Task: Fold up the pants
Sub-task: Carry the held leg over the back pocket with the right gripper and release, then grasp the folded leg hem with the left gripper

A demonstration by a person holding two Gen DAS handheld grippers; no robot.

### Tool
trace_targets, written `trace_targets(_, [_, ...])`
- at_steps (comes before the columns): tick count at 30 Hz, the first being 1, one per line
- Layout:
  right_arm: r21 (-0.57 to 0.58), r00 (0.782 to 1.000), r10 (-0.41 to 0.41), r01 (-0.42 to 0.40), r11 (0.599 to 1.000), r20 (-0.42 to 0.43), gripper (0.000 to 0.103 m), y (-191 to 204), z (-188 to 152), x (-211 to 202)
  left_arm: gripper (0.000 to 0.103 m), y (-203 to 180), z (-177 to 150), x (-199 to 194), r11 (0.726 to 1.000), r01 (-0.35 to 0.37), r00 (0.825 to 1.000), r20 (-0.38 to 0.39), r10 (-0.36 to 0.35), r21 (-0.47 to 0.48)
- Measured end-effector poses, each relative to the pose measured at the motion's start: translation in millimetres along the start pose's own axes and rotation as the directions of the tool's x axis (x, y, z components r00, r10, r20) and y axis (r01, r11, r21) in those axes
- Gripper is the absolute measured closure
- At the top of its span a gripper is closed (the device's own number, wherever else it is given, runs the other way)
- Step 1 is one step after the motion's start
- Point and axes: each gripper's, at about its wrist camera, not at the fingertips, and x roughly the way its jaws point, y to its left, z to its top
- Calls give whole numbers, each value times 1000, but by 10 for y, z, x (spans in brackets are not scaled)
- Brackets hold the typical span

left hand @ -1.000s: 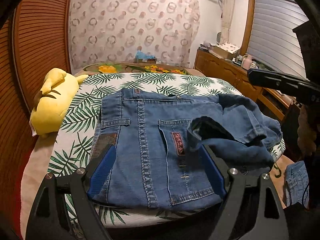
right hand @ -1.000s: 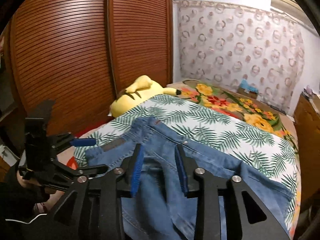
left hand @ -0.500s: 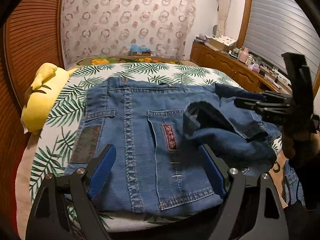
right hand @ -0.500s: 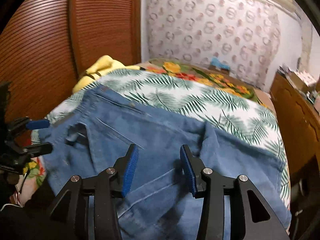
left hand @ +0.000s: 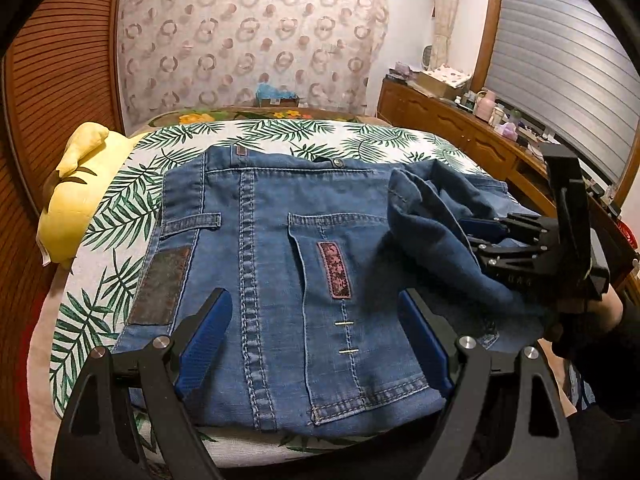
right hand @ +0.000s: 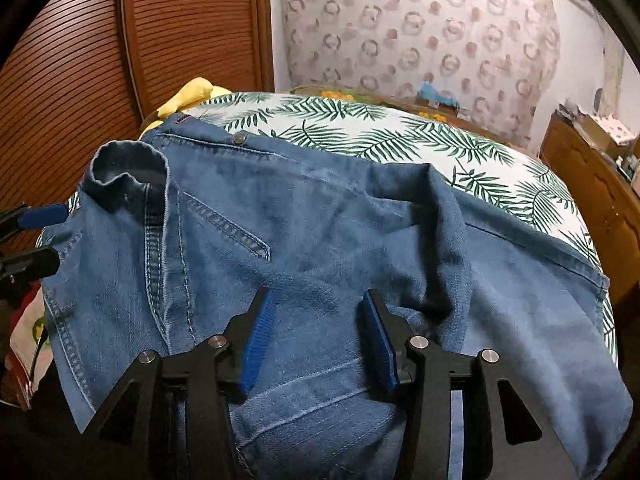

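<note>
One pair of blue denim pants (left hand: 280, 264) lies rumpled, legs folded over the seat

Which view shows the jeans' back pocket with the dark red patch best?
The left wrist view: the back pocket lies flat, facing the camera, its red patch and stitching clear. In the right wrist view a folded-over leg of the jeans covers that area, so the patch is not visible.
</note>
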Motion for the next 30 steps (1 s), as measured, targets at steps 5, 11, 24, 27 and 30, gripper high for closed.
trace_targets(5, [21,1000,-25,25,999,3,52,65,-63,-56,18,-23,16,4,1000,-1,1000,-6,1,7])
trace_targets(11, [65,1000,0,-1,998,18,49,114,-190,-160,18,-101,73,22,1000,1,1000,-1,-1,23])
trace_targets(24, [93,1000,-17,19,996,-18,49,265,-313,-571,32,-252,306,105,997,46,999,25,-48,67])
trace_targets(27, [78,1000,-30,31,996,-8,49,237,-328,-691,42,-285,342,148,995,56,998,21,-58,82])
trace_targets(30, [86,999,-32,32,996,-7,49,213,-350,-791,50,-302,364,181,994,64,998,17,-65,92])
